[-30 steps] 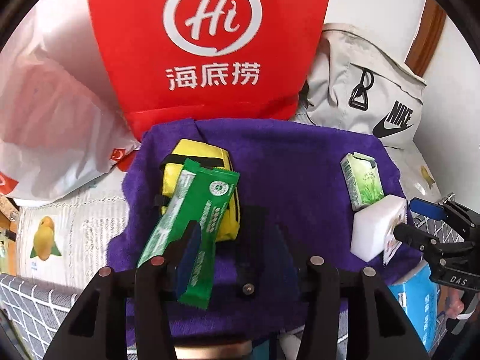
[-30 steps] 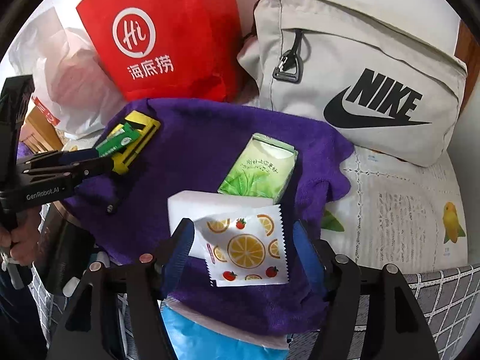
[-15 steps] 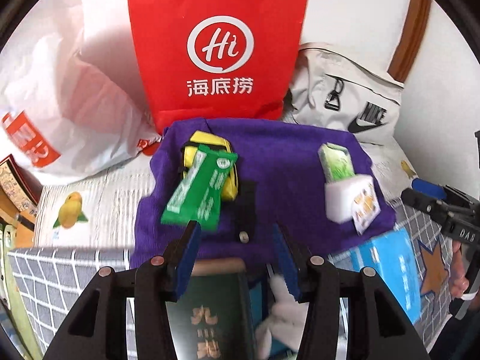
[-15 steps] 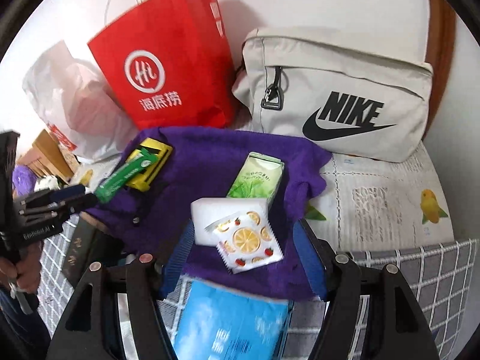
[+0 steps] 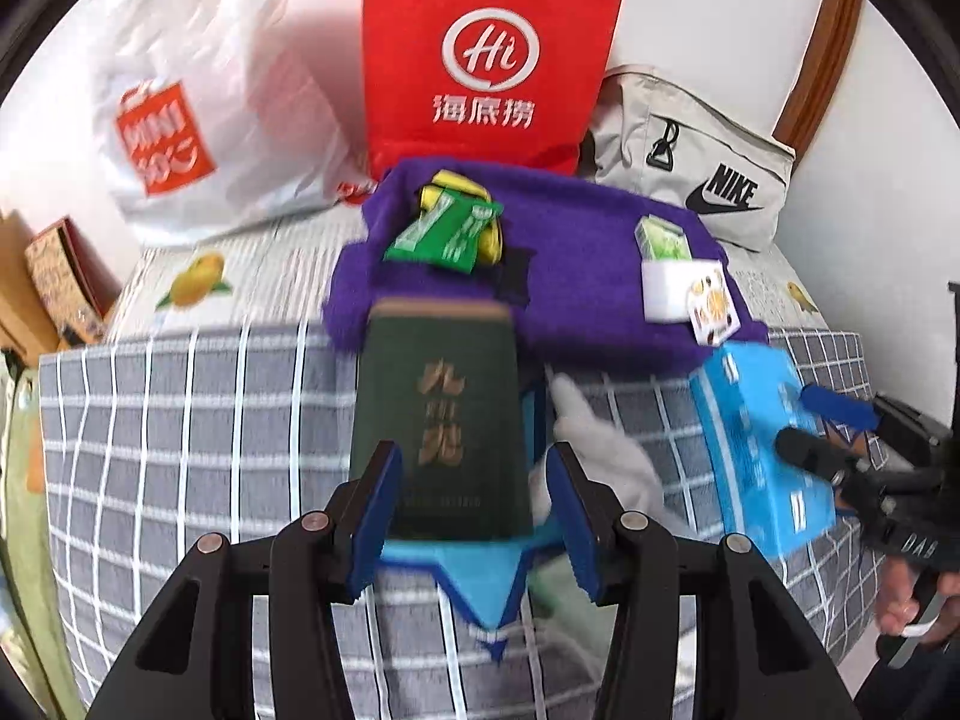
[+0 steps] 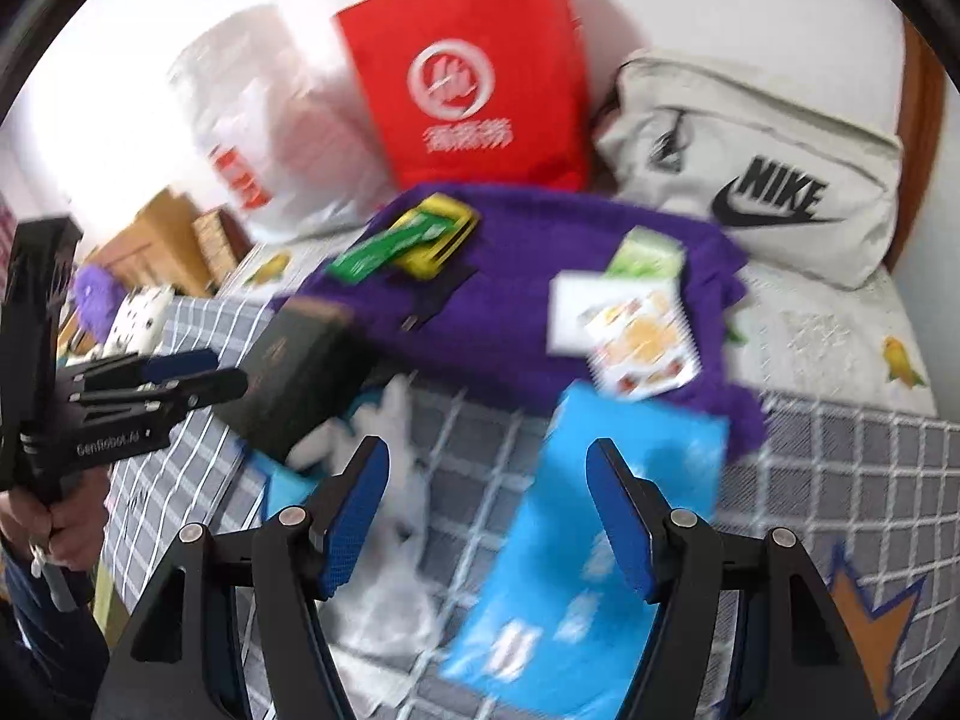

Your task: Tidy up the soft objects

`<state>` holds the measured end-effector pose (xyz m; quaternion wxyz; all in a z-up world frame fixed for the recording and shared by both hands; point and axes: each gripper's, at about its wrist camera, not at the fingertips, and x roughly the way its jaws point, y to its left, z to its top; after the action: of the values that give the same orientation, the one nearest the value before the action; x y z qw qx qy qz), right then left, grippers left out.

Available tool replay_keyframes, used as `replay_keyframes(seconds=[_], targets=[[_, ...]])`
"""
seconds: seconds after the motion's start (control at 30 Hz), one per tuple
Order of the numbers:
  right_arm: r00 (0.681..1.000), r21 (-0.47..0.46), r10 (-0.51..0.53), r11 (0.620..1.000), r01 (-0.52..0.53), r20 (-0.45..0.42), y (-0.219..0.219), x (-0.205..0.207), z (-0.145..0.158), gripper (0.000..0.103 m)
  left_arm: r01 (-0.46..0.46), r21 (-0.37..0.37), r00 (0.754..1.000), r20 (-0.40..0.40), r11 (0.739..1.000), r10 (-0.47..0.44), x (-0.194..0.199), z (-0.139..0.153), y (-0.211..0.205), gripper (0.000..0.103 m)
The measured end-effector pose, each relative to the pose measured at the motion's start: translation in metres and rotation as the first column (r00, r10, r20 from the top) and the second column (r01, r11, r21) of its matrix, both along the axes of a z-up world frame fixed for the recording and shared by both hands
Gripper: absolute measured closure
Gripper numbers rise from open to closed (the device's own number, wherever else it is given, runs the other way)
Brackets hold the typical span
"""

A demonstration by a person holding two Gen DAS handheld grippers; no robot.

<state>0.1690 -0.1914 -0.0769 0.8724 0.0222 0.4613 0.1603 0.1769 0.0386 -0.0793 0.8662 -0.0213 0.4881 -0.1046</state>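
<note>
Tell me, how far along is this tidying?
Done, it seems: a green packet and a fruit-print sachet lie on the purple towel. In hand: nothing; both pairs of fingers are empty. Left: the blue pack and dark green box on the checked cover.

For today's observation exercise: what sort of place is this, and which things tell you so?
Probably a bedroom at home: a bed with a checked cover, shopping bags and a backpack leaning against the wall.
</note>
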Motion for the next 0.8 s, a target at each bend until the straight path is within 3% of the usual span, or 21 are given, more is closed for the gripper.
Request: replay_keyframes(seconds=[0.17,0.47,0.73,0.8], targets=[[0.999,-0.023,0.029,0.999,-0.029,-0.021,0.012,-0.028,-0.013,0.035,0.018,-0.025,0.999,-0.028,1.000,-0.019,-0.025,-0.015,0.000,0.055],[0.998,-0.032,-0.060,0.998,0.059,-0.011,-0.016,-0.071,-0.014,0.035,0.147,-0.100,0.988,-0.038,0.984,-0.151,-0.075,-0.036,-0.036,0.055],[0.992,-0.036,-0.123,0.992,0.122,-0.016,-0.039,-0.093,-0.026,0.035,0.211,-0.088,0.976,-0.042,0.974,-0.215,-0.101,-0.065,-0.064,0.056],[0.993,-0.042,-0.117,0.992,0.116,-0.020,-0.039,-0.097,-0.030,0.035,0.210,-0.066,0.977,-0.034,0.975,-0.213,-0.104,-0.071,-0.067,0.063]])
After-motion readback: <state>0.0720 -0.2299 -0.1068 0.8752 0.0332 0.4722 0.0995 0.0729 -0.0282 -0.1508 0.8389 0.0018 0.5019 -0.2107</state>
